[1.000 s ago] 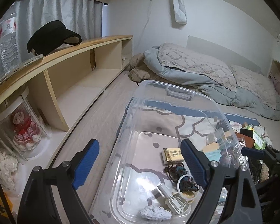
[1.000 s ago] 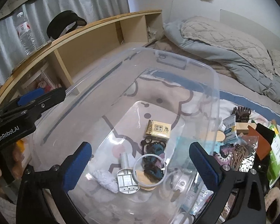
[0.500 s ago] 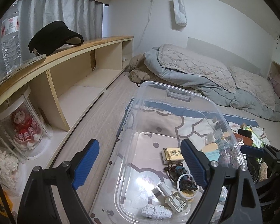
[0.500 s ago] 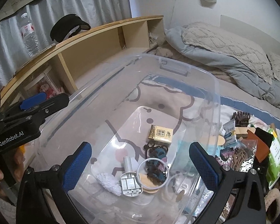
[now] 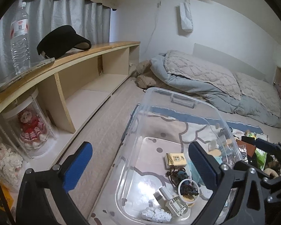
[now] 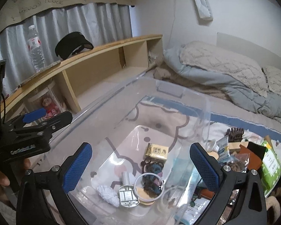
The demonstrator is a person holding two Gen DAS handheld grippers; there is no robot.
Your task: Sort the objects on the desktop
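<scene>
A clear plastic bin [image 5: 179,101] [image 6: 206,116] stands on the patterned mat. Inside lie a gold box [image 5: 175,160] [image 6: 156,151], a dark hair tie [image 6: 152,167], a clear ring [image 6: 149,187], a grey clip piece [image 6: 128,196] and a white crumpled wad [image 5: 155,214] [image 6: 107,195]. My left gripper [image 5: 140,165] is open and empty above the bin's left side; it also shows in the right wrist view [image 6: 37,120]. My right gripper [image 6: 140,168] is open and empty above the bin. A pile of loose items [image 6: 239,159] lies right of the bin.
A wooden shelf unit [image 5: 80,71] runs along the left, with a water bottle [image 5: 19,35], a black visor [image 5: 62,41] and dolls [image 5: 31,129]. A blue-grey quilt [image 5: 206,82] lies behind the bin. A green packet [image 6: 271,166] sits at the right.
Both grippers have drawn back and risen a little, so the bin sits lower and smaller in both views. The objects have not moved.
</scene>
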